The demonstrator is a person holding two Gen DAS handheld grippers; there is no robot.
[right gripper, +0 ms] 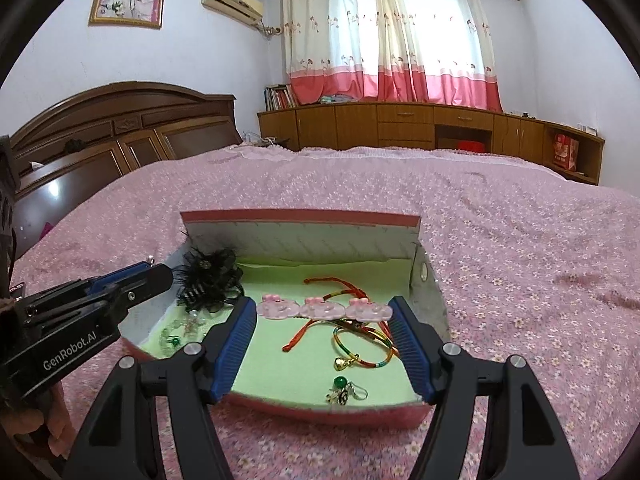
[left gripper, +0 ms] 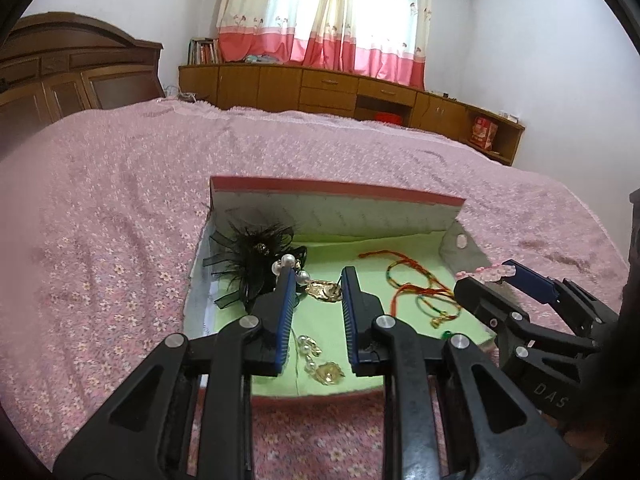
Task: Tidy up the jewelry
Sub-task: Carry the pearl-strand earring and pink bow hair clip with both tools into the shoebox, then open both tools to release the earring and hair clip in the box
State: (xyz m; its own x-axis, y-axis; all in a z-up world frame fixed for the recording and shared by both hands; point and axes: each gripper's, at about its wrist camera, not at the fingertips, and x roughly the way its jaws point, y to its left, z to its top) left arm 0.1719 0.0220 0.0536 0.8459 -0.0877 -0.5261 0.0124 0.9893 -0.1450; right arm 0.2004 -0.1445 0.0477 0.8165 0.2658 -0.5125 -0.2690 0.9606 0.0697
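An open red box (left gripper: 336, 190) with a green lining stands on the bed; it also shows in the right wrist view (right gripper: 304, 216). Inside lie a black feather hairpiece (left gripper: 250, 258), gold and pearl earrings (left gripper: 324, 368), coloured cord bracelets (left gripper: 416, 292) and a green-bead charm (right gripper: 344, 390). My left gripper (left gripper: 318, 274) is open and empty over the box's left half, near the pearls (left gripper: 288, 262). My right gripper (right gripper: 322, 308) holds a pink clip (right gripper: 322, 307) of three pig faces by its two ends, above the bracelets (right gripper: 360, 336).
The bed has a pink flowered cover (left gripper: 100, 220). A dark wooden headboard (right gripper: 120, 128) stands at the left. Low wooden cabinets (right gripper: 400, 124) run under the curtained window at the back.
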